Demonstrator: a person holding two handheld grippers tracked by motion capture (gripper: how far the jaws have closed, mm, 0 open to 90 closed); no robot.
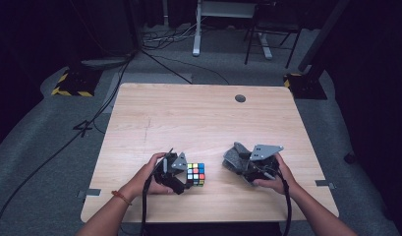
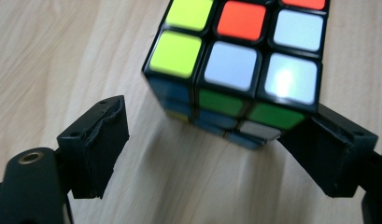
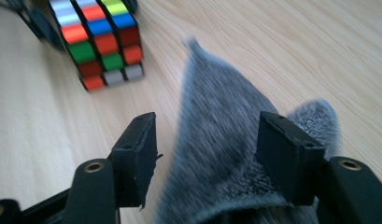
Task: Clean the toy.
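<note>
The desk [image 1: 203,113] under me is pale wood, and I place everything else from the puzzle cube [image 1: 195,174] that sits near its front edge. My grey cloth [image 1: 236,157] lies crumpled just to the cube's right, a short way apart from it, not touching. My left claw [image 1: 185,176] is at the cube's left side: its jaws stand partly spread, one pad [image 2: 101,144] clear of the cube with bare wood between, the other pad [image 2: 326,154] right at the cube's lower corner, and I cannot tell whether it touches; nothing is clamped. My right claw [image 3: 205,154] hangs over the cloth with jaws wide apart, the fabric lying between them but not pinched. As I judge it, the work with cube and cloth is either between steps or near its end: both things rest on the desk and neither is in my grip, so any further wiping would need a fresh hold on each. Beyond the cube, far up the desk, is a small round cable hole [image 1: 240,98]. Nothing stands in the way between my claws and their things.
</note>
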